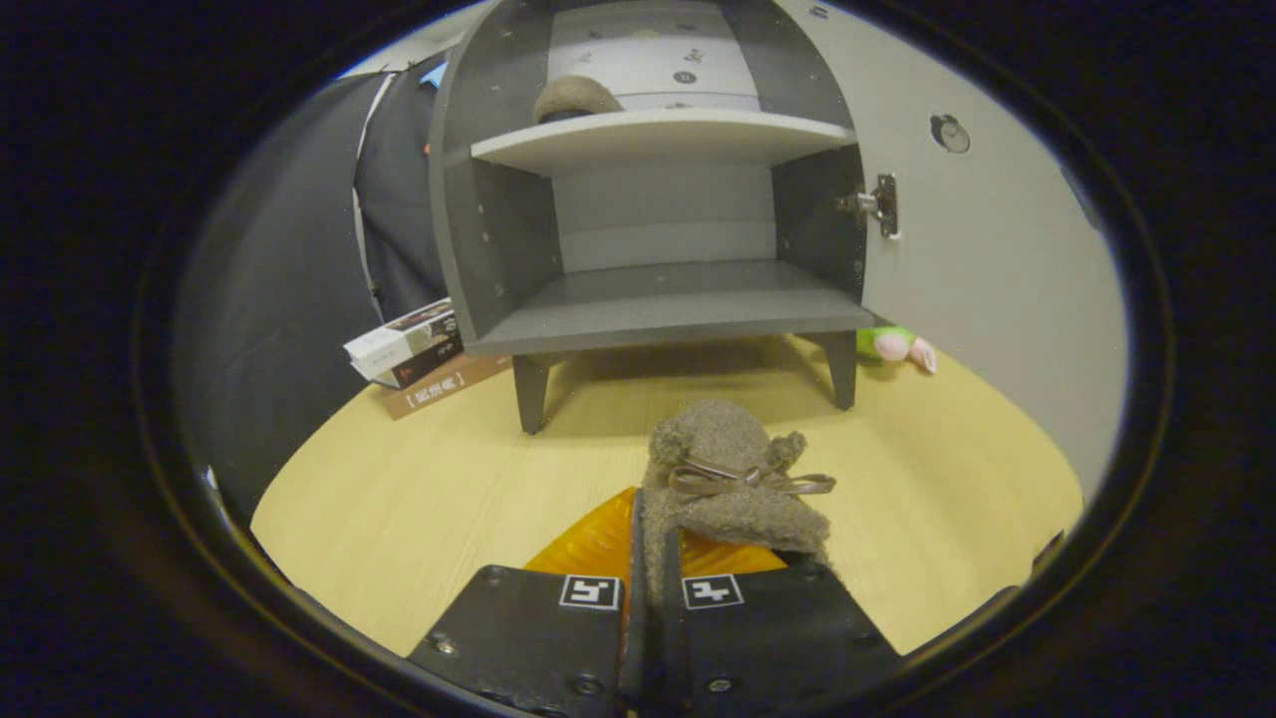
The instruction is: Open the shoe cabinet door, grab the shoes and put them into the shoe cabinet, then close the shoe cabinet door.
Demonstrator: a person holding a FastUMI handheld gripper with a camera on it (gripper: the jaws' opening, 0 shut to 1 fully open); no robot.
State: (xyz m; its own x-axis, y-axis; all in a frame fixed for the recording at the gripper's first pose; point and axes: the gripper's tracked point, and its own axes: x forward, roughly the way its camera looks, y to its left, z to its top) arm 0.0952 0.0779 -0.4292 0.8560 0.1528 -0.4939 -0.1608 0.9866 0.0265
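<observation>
Tool-mounted fisheye, low, facing open cabinet (pixel 658 199) nearby.

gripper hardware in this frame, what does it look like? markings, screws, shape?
The gripper shows two broad, flat finger blocks with angled outer edges, sitting nearly together. Each finger carries one square white-bordered fiducial tag near its inner front corner, and round screw heads show along the blocks' faces. No cables or sleeves can be made out.
</observation>
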